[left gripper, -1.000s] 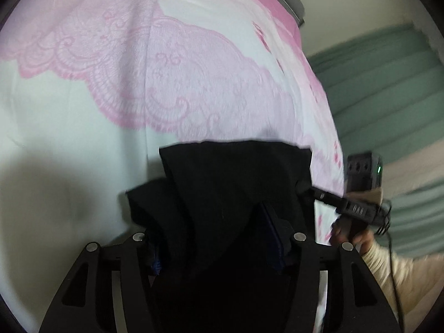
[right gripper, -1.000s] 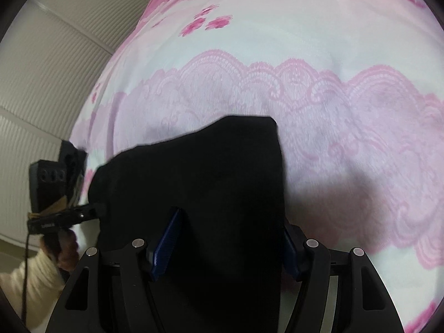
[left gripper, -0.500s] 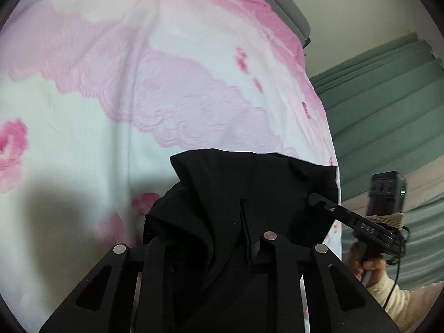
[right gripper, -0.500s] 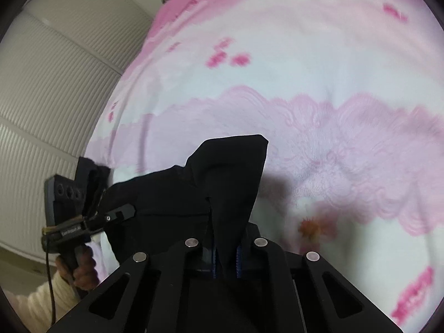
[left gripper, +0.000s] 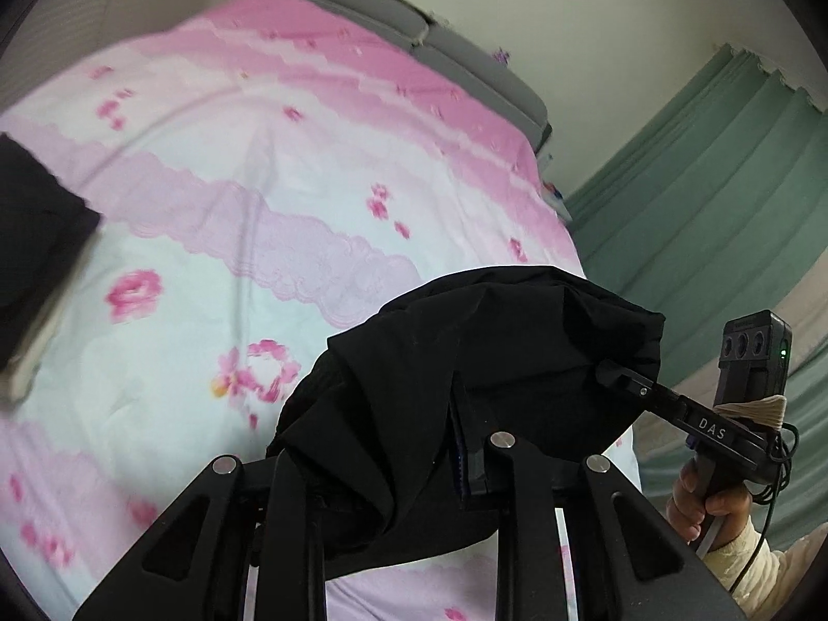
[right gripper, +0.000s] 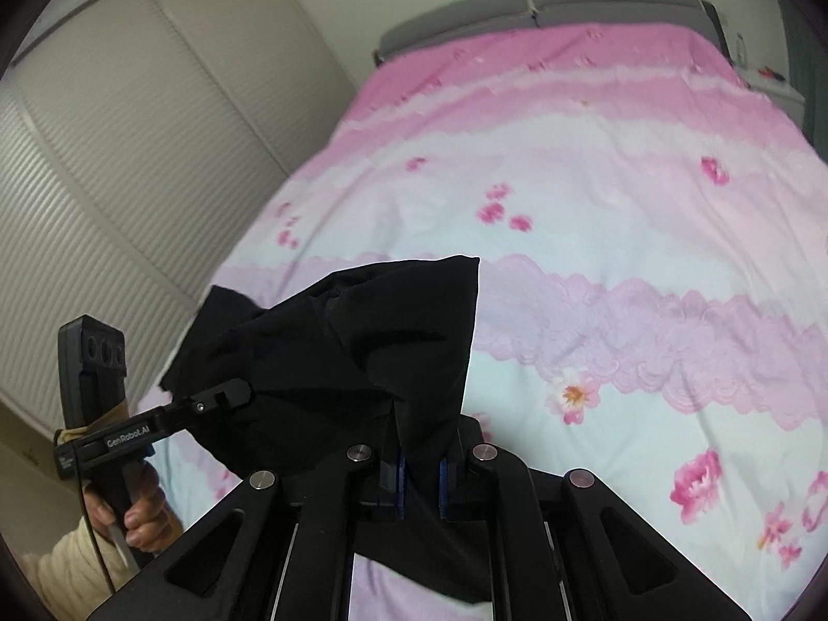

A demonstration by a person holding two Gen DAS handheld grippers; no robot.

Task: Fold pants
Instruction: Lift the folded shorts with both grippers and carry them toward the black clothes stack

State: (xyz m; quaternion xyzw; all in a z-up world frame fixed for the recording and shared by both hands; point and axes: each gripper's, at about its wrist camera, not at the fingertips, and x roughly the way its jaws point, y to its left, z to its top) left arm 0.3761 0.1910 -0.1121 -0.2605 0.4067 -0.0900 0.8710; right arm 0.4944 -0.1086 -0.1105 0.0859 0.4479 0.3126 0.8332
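Note:
The black pants [left gripper: 466,352] hang bunched between my two grippers, lifted above the pink flowered bedspread [left gripper: 269,196]. My left gripper [left gripper: 414,466] is shut on one edge of the pants; its fingers are mostly hidden by cloth. My right gripper [right gripper: 419,471] is shut on the other edge of the pants [right gripper: 372,341], blue pads pinching the fabric. Each view shows the other gripper: the right one [left gripper: 616,378] and the left one [right gripper: 233,393], both clamped into the cloth.
A dark folded garment [left gripper: 36,238] lies at the bed's left edge. A grey headboard [right gripper: 538,5] stands at the far end. Green curtains [left gripper: 724,196] hang on one side, white slatted closet doors [right gripper: 129,155] on the other.
Both grippers closed on the pants and lifted them off the bed. The views tilted up, so the headboard and walls now show.

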